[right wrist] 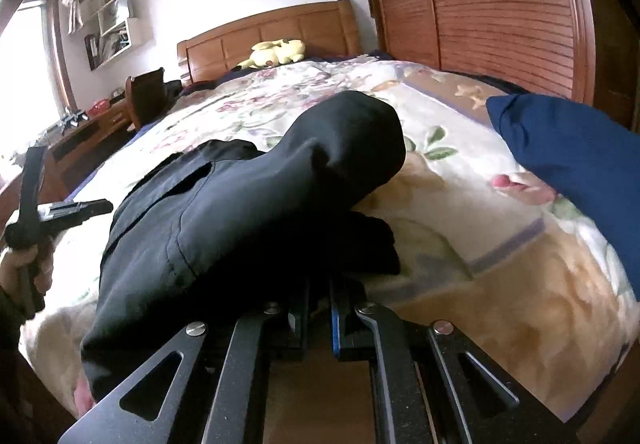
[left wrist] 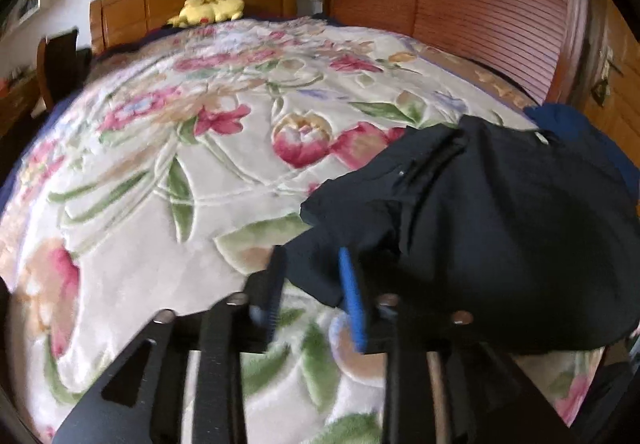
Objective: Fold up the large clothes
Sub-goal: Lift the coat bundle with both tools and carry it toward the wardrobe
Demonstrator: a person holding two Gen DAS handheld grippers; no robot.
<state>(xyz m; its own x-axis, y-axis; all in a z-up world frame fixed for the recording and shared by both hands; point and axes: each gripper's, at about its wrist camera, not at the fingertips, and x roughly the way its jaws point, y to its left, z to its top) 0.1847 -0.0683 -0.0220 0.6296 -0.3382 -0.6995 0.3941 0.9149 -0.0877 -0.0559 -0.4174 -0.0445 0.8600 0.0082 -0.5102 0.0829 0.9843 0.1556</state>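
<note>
A black garment (left wrist: 492, 220) lies bunched on the floral bedspread (left wrist: 192, 148) at the bed's near edge. My left gripper (left wrist: 316, 268) has its jaws apart, with a corner of the garment lying between the fingers; the blue pad (left wrist: 352, 296) shows. In the right wrist view the garment (right wrist: 240, 196) is heaped and partly lifted. My right gripper (right wrist: 320, 296) is shut on its near edge. The left gripper (right wrist: 76, 208) and the hand holding it show at the far left.
A blue garment (right wrist: 576, 164) lies on the bed to the right, also in the left wrist view (left wrist: 576, 132). A yellow plush toy (right wrist: 276, 52) sits by the wooden headboard (right wrist: 272, 28). A louvred wardrobe (right wrist: 500, 4) stands right. A desk and chair (right wrist: 144, 92) stand left.
</note>
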